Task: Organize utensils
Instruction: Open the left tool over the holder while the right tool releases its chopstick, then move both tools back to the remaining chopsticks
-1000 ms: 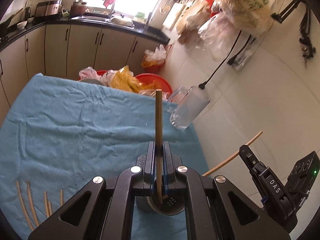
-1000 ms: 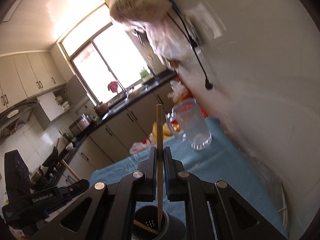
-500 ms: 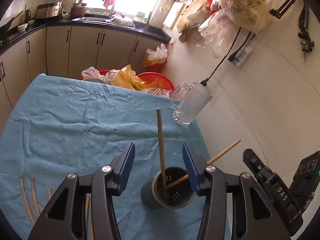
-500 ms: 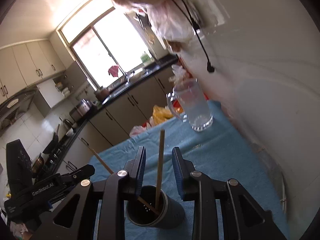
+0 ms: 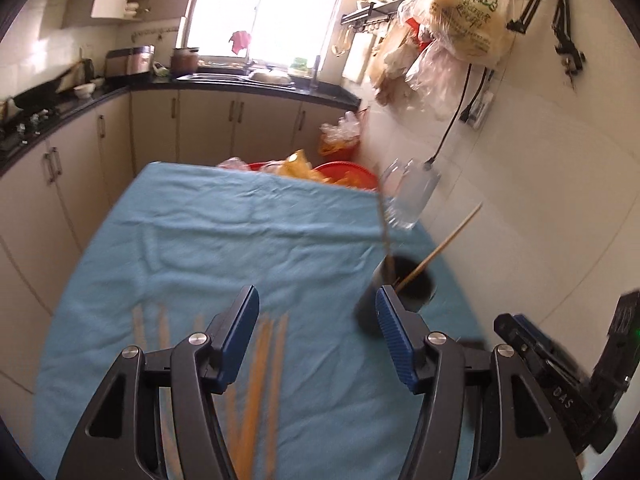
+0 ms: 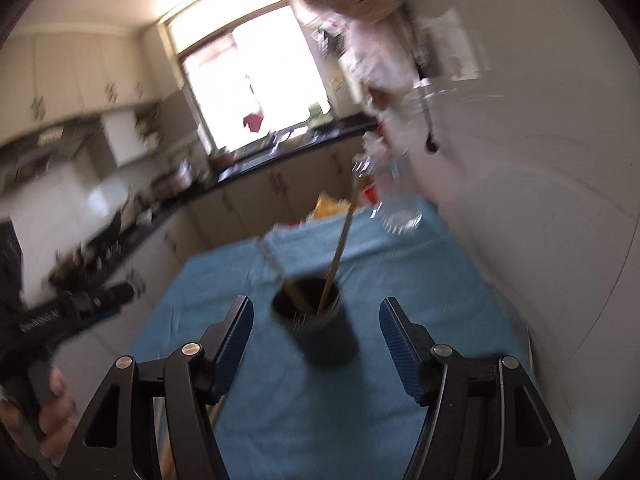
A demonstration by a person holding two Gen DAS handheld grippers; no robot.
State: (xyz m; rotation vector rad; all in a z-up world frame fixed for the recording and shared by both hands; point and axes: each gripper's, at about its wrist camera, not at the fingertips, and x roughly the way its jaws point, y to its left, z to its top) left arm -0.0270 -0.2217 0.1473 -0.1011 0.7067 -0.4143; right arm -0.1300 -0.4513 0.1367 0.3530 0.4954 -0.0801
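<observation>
Wooden chopsticks (image 5: 256, 364) lie lengthwise on the blue-clothed tabletop (image 5: 192, 240), left of the dark holder (image 5: 404, 292). The left claw (image 5: 316, 340), opening and empty, hangs directly over them; the right claw (image 6: 316, 344), likewise opening and empty, faces the holder.

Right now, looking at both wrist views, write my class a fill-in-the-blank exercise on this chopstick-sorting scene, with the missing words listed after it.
1. The dark holder contains ____ chopsticks.
2. The table is covered by a ____ cloth.
3. The loose chopsticks lie flat on the ____.
4. The glass mug stands next to the white ____, beyond the holder.

Missing words: two; blue; cloth; wall
</observation>
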